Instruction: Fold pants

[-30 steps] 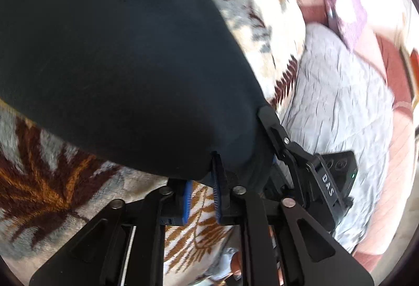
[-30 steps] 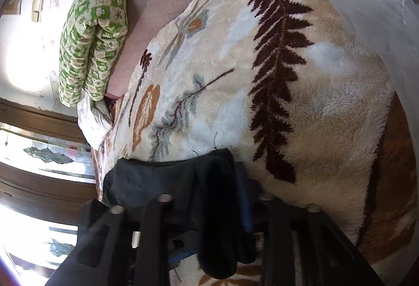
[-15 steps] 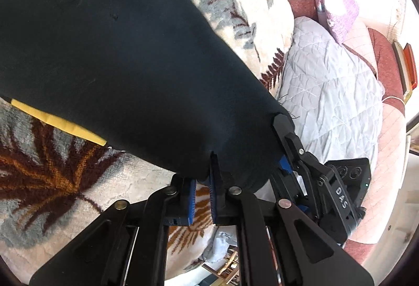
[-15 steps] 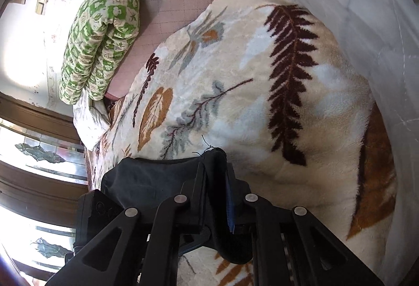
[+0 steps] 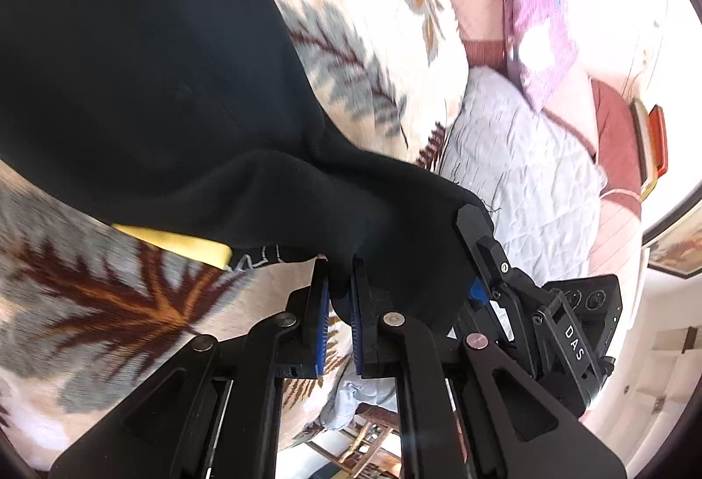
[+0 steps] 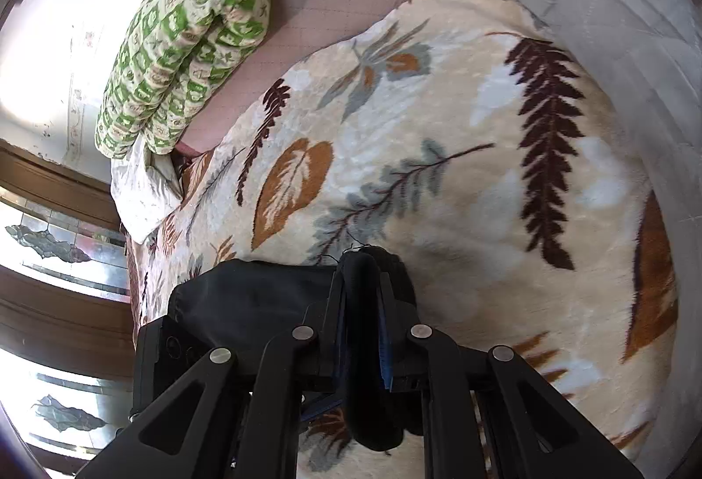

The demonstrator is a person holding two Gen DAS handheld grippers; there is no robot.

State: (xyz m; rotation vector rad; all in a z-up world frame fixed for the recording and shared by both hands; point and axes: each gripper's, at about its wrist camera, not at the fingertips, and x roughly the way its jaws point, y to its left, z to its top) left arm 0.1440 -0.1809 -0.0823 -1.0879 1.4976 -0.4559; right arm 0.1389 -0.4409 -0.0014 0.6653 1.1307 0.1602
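Your left gripper point(image 5: 338, 294) is clamped on the black pants point(image 5: 145, 75), which hang above the leaf-pattern blanket point(image 6: 438, 172). Your right gripper point(image 6: 362, 312), jaws just closing, pinches a fold of the pants over that blanket.

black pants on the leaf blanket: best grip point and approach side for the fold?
Grip the hem edge of the black pants, coming from the open blanket side. That edge is thin enough to pinch; left tool and right tool are both shut on it.

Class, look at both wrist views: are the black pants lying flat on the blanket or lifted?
Partly lifted: the black fabric pants bunch up into both shut tools, left and right.
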